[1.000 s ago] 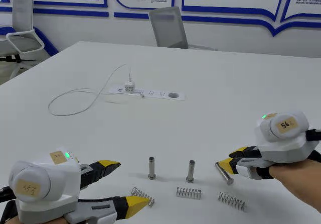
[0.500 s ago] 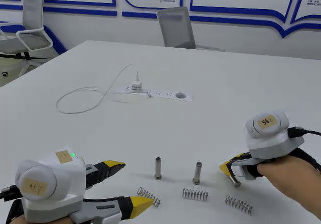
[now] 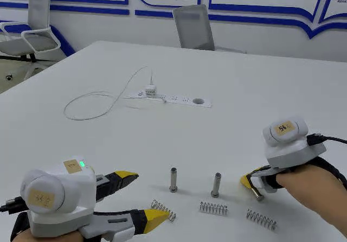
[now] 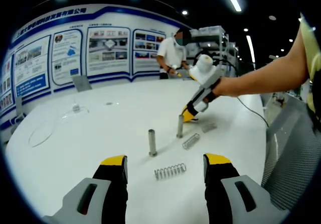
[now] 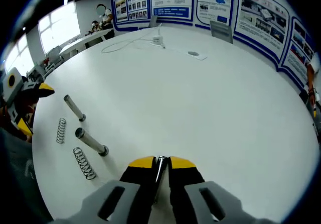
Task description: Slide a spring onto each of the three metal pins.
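progress: 0/3 done, we reckon | springs (image 3: pixel 213 208) all loose along the bench (image 3: pixel 162 133) near edge | two pins (image 3: pixel 173 179) upright just behind them | third pin (image 3: pixel 257 194) pinched in our right gripper (image 3: pixel 250 182) | left gripper (image 3: pixel 143 195) spread wide

A spring (image 3: pixel 213 208) lies before each pin (image 3: pixel 216 185) (power strip (image 3: pixel 173 98) farther behind)

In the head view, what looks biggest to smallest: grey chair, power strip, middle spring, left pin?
1. grey chair
2. power strip
3. middle spring and left pin, which look about alike
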